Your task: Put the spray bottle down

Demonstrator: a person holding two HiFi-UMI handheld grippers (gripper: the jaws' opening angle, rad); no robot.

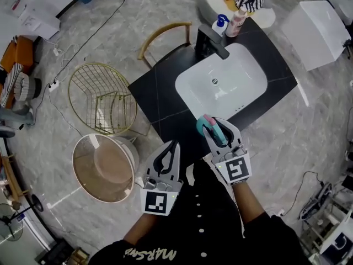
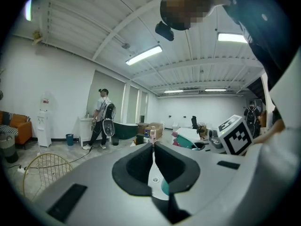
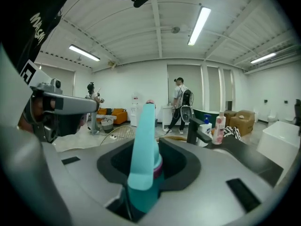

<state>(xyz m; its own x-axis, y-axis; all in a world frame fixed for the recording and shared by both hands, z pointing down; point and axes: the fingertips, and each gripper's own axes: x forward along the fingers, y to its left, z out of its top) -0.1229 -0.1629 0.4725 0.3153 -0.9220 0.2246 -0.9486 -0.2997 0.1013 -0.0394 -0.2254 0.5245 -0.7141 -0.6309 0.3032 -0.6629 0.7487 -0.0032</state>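
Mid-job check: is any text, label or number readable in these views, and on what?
"MARS…", rest unclear: print on the person's black shirt.
Pink bottle by the tap: label too blurred to read.
Blue pump bottle: label too small to read.
Marker cubes: square patterns only, no words.
Spray bottle: no print visible.

Large open studio hall, white basin (image 1: 234,70), black counter (image 1: 159,95), ceiling strip lights (image 2: 144,54)

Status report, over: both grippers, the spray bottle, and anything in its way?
Left gripper shut, empty. Right gripper shut on spray bottle, held over black counter beside sink. Counter edge below looks bare, nothing blocking.
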